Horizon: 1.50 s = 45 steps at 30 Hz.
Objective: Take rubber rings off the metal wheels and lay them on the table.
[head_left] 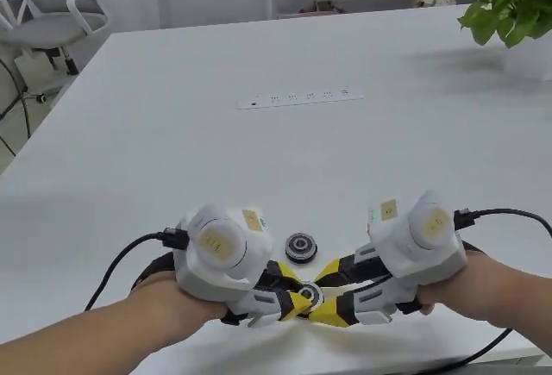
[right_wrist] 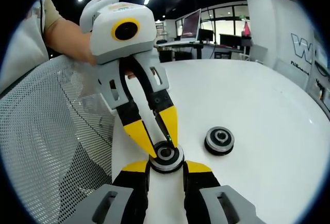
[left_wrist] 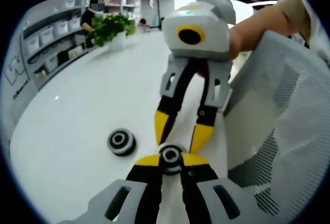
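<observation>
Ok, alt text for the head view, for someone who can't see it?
The left gripper and right gripper meet tip to tip, both clamped on one metal wheel at the near edge of the white table. A second wheel lies just beyond; a power strip and plant sit farther back.

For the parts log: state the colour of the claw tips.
Claw tips are yellow, clearest in the right gripper view.

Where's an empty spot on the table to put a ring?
Wide bare table between the loose wheel and the power strip, and either side of them. Crowded at the near edge: left gripper and right gripper meet around the held wheel.
</observation>
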Each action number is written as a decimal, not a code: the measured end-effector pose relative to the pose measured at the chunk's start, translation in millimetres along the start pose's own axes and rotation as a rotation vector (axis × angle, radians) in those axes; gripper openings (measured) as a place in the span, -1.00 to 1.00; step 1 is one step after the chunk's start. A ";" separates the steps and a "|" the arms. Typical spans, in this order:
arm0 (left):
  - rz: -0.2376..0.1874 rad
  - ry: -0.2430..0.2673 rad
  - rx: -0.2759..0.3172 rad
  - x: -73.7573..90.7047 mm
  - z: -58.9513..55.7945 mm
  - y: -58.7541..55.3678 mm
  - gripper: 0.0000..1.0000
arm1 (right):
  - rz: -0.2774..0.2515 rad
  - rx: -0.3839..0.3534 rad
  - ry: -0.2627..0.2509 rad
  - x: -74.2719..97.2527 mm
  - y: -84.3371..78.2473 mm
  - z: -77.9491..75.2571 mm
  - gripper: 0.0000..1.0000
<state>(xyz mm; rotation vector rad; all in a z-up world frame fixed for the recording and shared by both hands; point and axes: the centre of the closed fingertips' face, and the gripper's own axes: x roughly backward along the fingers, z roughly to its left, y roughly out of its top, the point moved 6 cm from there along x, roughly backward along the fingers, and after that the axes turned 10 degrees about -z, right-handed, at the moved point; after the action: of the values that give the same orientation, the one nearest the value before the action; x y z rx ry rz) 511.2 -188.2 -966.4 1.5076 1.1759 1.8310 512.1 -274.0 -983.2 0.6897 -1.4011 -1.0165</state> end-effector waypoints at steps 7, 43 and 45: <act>-0.006 0.001 0.000 -0.1 0.1 -0.4 -0.73 | 0.002 -0.015 -0.006 2.9 -2.1 -0.5 -0.60; -0.009 0.005 -0.010 0.1 -0.9 -0.8 -0.73 | -0.021 -0.238 -0.072 13.0 -8.7 -7.2 -1.00; -0.009 0.006 -0.011 0.0 -1.0 -0.7 -0.73 | -0.050 -0.297 -0.081 15.3 -8.1 -8.4 -1.00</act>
<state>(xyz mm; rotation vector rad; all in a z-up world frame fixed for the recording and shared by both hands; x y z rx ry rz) 510.2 -188.2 -967.0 1.4899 1.1717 1.8341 517.2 -292.5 -984.1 0.4706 -1.2717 -1.2732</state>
